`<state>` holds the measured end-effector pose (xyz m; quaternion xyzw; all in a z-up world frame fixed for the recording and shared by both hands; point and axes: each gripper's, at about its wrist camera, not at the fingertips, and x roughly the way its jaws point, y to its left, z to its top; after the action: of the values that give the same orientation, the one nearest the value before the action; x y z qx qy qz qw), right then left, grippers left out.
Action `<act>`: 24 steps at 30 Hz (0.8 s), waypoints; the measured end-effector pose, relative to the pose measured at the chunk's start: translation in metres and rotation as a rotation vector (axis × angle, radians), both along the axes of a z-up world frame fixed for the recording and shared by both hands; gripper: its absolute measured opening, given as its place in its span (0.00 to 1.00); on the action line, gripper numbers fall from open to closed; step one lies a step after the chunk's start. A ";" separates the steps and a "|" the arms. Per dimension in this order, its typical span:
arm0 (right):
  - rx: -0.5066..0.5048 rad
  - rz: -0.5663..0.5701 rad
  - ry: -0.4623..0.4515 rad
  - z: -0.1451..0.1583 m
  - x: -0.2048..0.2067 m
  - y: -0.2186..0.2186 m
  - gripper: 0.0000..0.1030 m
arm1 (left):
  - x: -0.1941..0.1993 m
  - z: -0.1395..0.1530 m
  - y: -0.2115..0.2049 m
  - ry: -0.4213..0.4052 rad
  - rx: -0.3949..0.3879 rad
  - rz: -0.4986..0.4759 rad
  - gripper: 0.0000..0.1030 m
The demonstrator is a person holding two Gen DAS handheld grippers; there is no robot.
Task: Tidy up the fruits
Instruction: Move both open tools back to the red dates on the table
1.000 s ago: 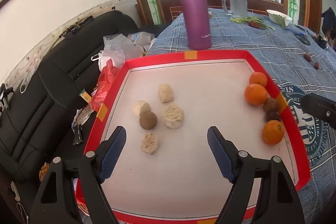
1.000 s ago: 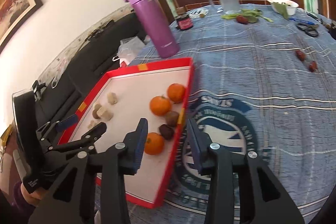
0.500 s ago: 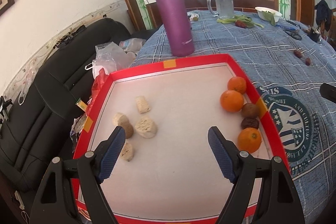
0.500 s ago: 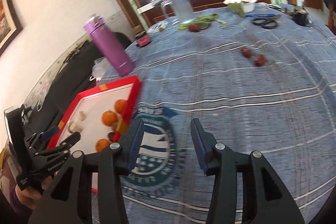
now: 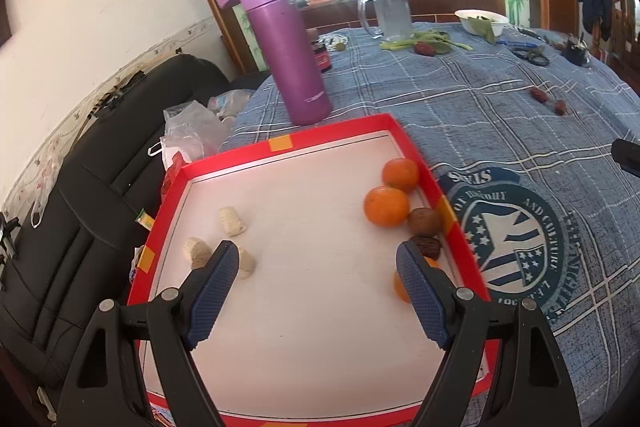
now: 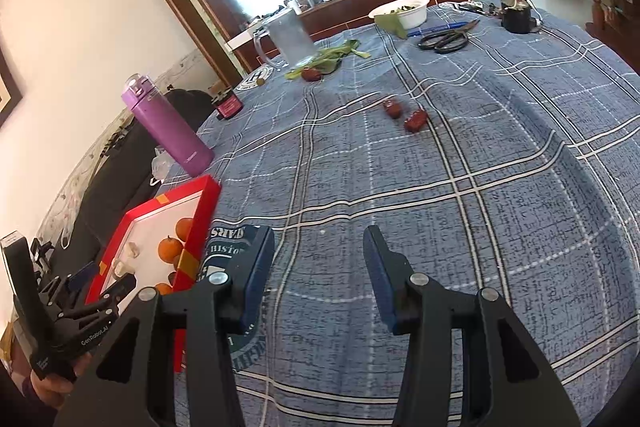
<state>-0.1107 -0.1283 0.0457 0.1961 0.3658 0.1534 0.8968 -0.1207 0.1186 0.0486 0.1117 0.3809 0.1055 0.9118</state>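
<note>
While the left gripper (image 5: pixel 312 291) idles wide over the red tray (image 5: pixel 280 145), the empty right gripper (image 6: pixel 318 269), fingers wide, should straddle one red date (image 6: pixel 415 119) far across the bench squarely.

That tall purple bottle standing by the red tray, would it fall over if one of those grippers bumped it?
Probably, if hit high: the purple bottle is tall on a narrow base, standing on soft tablecloth. Its smooth round body would likely roll once down. How full or heavy it is cannot be seen.

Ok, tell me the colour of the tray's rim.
Red, with orange tape patches, on the tray; clearest in the left wrist view.
</note>
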 end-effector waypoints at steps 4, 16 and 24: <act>-0.002 -0.010 0.000 -0.001 0.000 -0.007 0.47 | 0.002 0.002 -0.009 -0.003 0.012 -0.020 0.79; -0.067 -0.085 0.002 0.005 0.015 -0.051 0.47 | 0.029 0.030 -0.063 -0.057 0.045 -0.159 0.79; -0.170 -0.080 0.013 0.005 0.045 -0.060 0.46 | 0.064 0.041 -0.102 -0.079 0.011 -0.228 0.79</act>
<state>-0.0659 -0.1883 0.0507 0.1349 0.3753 0.0846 0.9131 -0.0566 0.0168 0.0896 0.1548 0.3292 0.0074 0.9314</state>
